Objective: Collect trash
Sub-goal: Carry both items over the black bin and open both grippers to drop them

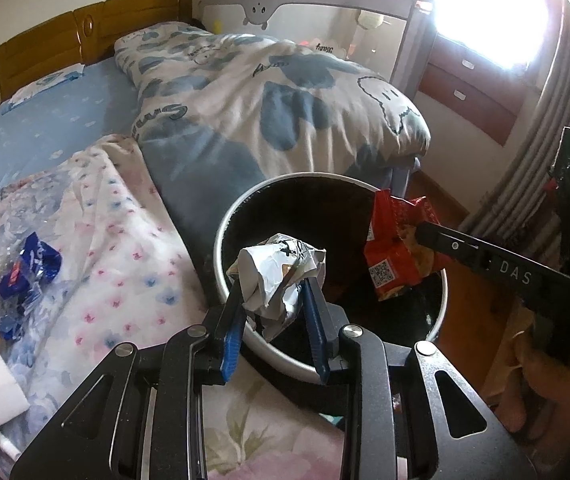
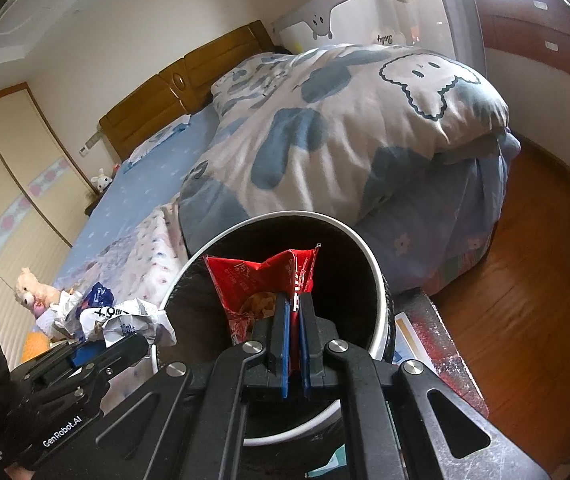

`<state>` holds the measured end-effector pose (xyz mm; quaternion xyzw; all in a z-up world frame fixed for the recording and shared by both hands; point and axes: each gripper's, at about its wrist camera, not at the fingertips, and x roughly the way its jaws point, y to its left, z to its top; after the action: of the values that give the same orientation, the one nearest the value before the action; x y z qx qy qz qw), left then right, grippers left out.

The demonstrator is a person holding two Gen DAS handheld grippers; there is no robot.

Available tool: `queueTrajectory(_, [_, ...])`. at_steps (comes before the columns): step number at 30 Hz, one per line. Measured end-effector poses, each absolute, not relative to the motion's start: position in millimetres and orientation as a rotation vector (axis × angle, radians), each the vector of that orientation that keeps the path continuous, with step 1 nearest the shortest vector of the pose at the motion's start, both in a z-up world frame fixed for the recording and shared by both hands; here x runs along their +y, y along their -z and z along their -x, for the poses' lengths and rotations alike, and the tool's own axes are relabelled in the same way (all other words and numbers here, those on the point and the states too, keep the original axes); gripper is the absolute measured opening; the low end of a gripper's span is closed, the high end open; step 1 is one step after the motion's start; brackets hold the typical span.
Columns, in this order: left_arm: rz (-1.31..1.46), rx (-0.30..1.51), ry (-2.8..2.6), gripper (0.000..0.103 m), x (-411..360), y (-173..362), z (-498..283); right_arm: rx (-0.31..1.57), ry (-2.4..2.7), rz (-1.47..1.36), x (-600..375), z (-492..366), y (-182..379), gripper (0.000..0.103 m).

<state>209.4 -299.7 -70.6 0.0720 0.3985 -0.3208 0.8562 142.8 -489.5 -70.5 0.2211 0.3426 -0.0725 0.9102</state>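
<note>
poised to drop, the left gripper [image 1: 275, 280] clamps a crumpled white wrapper [image 1: 281, 276] over the near rim of the trash bin [image 1: 221, 240], while the right gripper [image 2: 293, 312] pinches a red snack packet [image 2: 261, 280] above its mouth.

Crumpled silver wrapper [image 1: 277, 276] and red snack packet [image 1: 395, 256] above black-lined bin [image 1: 221, 240].

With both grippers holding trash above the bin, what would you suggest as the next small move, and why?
Probably open both grippers and let the trash drop. The left gripper is shut on the crumpled silver wrapper, and the right gripper is shut on the red snack packet. Both pieces appear to hang over the mouth of the white-rimmed bin, so releasing should land them inside.
</note>
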Motion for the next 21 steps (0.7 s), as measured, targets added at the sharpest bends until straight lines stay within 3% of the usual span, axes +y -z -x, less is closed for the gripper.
queueTrajectory(8, [-0.163, 0.847, 0.690, 0.037, -310, 74, -212, 0.725, 0.154, -0.453, -496, -149, 74, 0.009])
queueTrajectory(11, [-0.164, 0.844, 0.694, 0.054, -308, 73, -210, 0.733, 0.160, -0.456, -499, -150, 76, 0.010])
queueTrajectory(14, [-0.153, 0.843, 0.681, 0.067, -303, 73, -208, 0.739, 0.161, -0.471, -503, -151, 77, 0.021])
queueTrajectory(17, [-0.135, 0.849, 0.671, 0.068, -293, 75, -206, 0.728, 0.159, -0.484, -503, -148, 76, 0.039])
queueTrajectory(21, [-0.106, 0.849, 0.639, 0.069, -273, 76, -198, 0.713, 0.155, -0.488, -499, -144, 72, 0.046])
